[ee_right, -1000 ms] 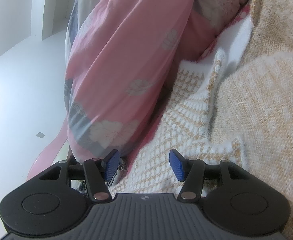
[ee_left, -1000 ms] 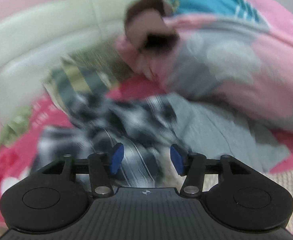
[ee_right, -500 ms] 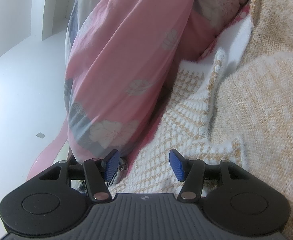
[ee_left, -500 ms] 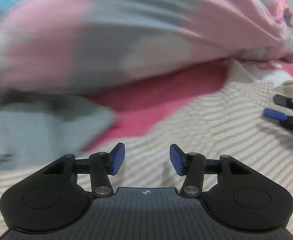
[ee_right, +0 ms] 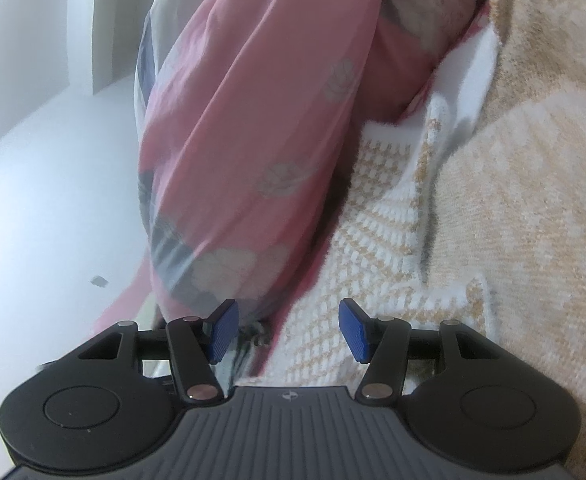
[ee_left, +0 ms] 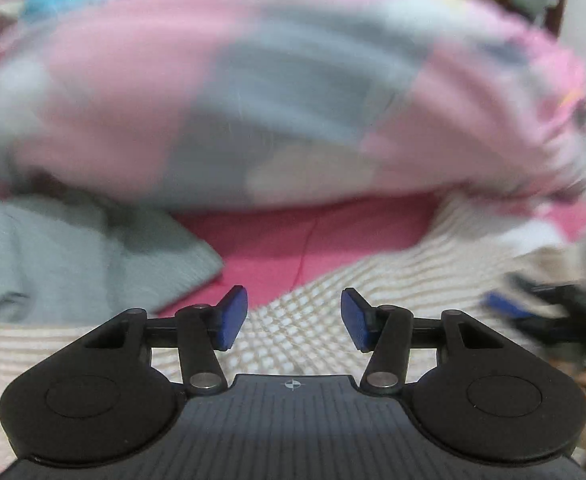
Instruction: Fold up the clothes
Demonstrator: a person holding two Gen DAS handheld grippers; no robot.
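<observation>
Your sweater (ee_left: 373, 280), cream with tan checks and stripes, lies spread across the lower middle and right of the left wrist view, directly under and ahead of your left gripper (ee_left: 294, 317). In the right wrist view the same sweater (ee_right: 473, 240) fills the right half of the frame, its checked panel running down to the lower centre.

Your left gripper's jaws are opening, blue pads apart, with nothing pinched; only the sweater's weave shows through the gap. The left view is motion-blurred.

Your right gripper (ee_right: 289, 330) stands half wide, pads apart, gripping nothing. Sweater fabric lies beyond the gap; whether the pads touch it cannot be told. In the left view the right gripper (ee_left: 533, 312) appears at the right edge, blurred, over the sweater.

Left of the sweater, at mid-left, lies a grey garment (ee_left: 73, 260). Between them shows the pink sheet (ee_left: 313, 240). Behind, across the upper frame, sits a bulky pink and grey quilt (ee_left: 253, 100); in the right view the quilt (ee_right: 253, 140) hangs down the centre, just beside the sweater. A white wall (ee_right: 45, 180) fills the left of that view.
</observation>
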